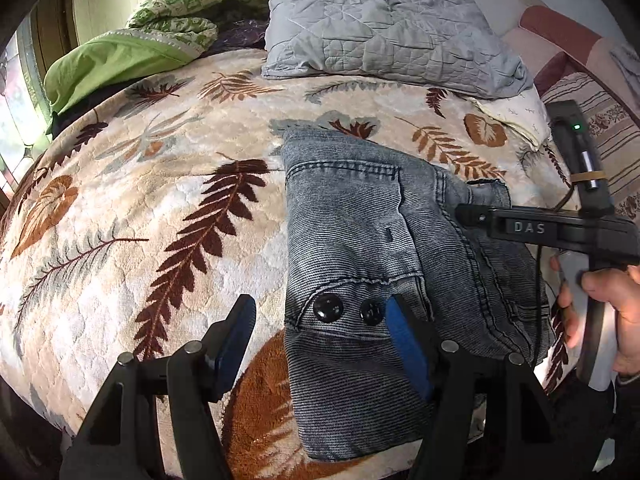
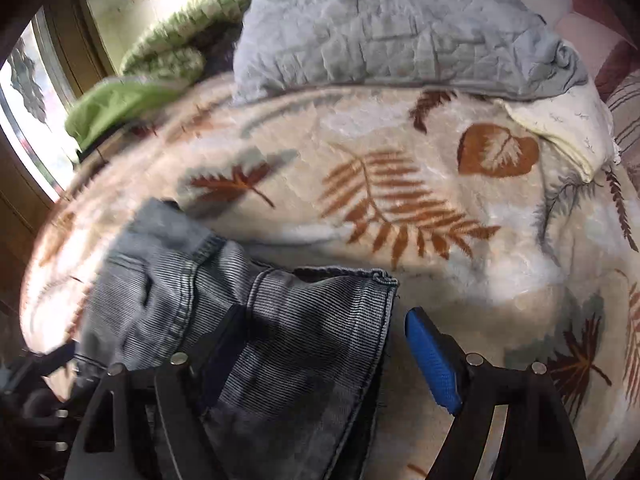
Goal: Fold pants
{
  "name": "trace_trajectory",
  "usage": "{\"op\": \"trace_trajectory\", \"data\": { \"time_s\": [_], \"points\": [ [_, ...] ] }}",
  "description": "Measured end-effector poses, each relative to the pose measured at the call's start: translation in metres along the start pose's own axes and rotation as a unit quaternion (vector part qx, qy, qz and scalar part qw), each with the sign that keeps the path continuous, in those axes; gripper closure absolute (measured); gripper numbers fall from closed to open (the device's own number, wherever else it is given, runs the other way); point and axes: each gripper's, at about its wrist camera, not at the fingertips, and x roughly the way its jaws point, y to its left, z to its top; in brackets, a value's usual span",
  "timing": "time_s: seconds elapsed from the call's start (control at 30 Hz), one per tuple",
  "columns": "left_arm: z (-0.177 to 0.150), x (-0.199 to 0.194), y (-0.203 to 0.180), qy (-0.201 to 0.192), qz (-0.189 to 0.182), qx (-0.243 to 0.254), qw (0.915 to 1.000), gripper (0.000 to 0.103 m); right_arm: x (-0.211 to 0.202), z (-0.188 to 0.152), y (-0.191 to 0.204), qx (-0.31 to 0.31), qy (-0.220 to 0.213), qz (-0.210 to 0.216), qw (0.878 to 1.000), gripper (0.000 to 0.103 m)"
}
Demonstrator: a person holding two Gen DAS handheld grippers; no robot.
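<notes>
- Bed, leaf-print blanket (image 1: 160, 208): folded grey jeans (image 1: 360, 240) are laid lengthwise, away from both claws.
- Left claw (image 1: 320, 344): held open, empty, straddling the jeans' left edge.
- Right claw (image 2: 320, 356): open, nothing gripped, over the hem.

A bed fills both views, covered by a cream blanket (image 1: 168, 208) printed with brown, rust and grey leaves. Along its far edge lies a grey quilted pillow (image 1: 376, 24), with a green pillow (image 1: 116, 60) and a green-patterned quilt (image 1: 192, 4) towards the far left corner. Daylight enters through a window (image 2: 28, 92) on the left. A striped pink cushion (image 1: 600, 120) sits at the right edge.
</notes>
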Motion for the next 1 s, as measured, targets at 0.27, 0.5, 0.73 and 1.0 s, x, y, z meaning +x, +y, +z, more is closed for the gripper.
{"op": "trace_trajectory", "data": {
  "time_s": [0.27, 0.5, 0.73, 1.0],
  "points": [
    [-0.018, 0.007, -0.003, 0.007, 0.009, 0.008, 0.9999, 0.032, -0.047, -0.018, 0.010, -0.012, -0.047, -0.016, 0.999, 0.014],
    [-0.015, -0.002, 0.005, 0.010, 0.004, -0.016, 0.9998, 0.031, -0.031, -0.032, 0.014, -0.034, -0.007, -0.068, 0.997, 0.014],
    [-0.015, 0.001, 0.010, 0.014, 0.024, -0.026, 0.9993, 0.031, -0.079, -0.074, 0.031, -0.072, -0.036, -0.046, 0.996, 0.014],
    [-0.017, 0.002, 0.005, 0.015, 0.031, -0.020, 0.9992, 0.030, -0.056, -0.102, 0.032, -0.086, -0.006, -0.073, 0.994, 0.012]
  ]
}}
